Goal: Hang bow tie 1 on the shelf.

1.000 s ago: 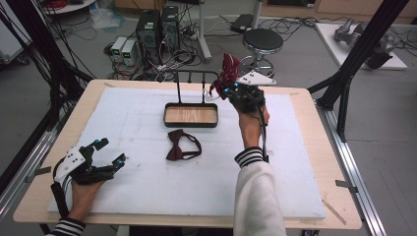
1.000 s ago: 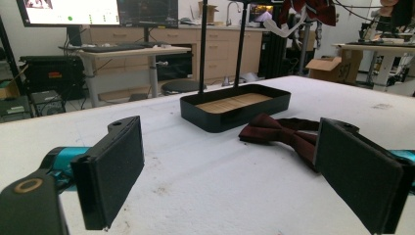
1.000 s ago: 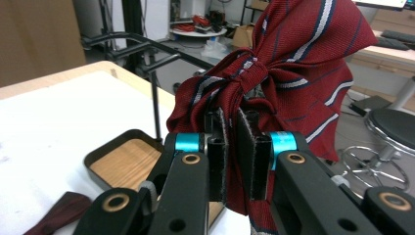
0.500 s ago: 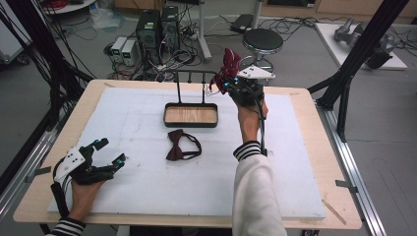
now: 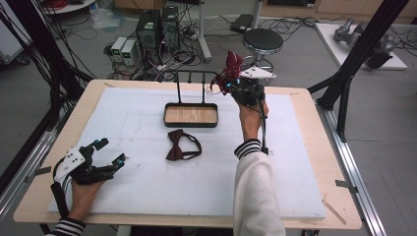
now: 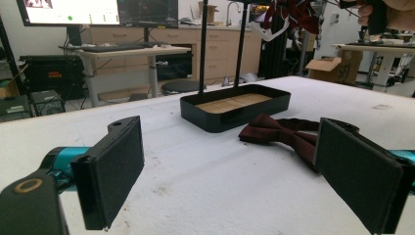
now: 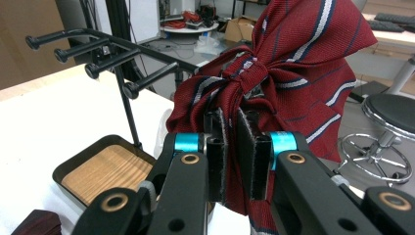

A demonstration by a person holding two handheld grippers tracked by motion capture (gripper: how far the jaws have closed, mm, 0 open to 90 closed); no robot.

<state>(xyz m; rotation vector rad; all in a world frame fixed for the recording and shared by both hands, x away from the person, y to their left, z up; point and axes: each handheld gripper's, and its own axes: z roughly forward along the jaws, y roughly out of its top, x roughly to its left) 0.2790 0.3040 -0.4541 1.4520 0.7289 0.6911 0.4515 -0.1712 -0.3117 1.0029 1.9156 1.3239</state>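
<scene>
Now R gripper [image 7: 230, 161] clamps striped bow tie [image 7: 293, 63] by rack [image 5: 196, 74]; L gripper [image 6: 235, 171] gapes, empty.

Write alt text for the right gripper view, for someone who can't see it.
The right tool is shut on a red striped bow tie, held up near the black pegs of a stand. Below left, the stand's black tray with a wooden floor sits on the white table.

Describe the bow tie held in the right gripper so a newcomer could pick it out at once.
Start at the black stand with the wooden-bottomed tray at the far middle of the white table. Just right of its top bars, the right gripper is shut on the striped bow tie. Unlike the plain dark bow tie lying flat below the tray, it is bright red with white-and-navy stripes and is in the air.
</scene>
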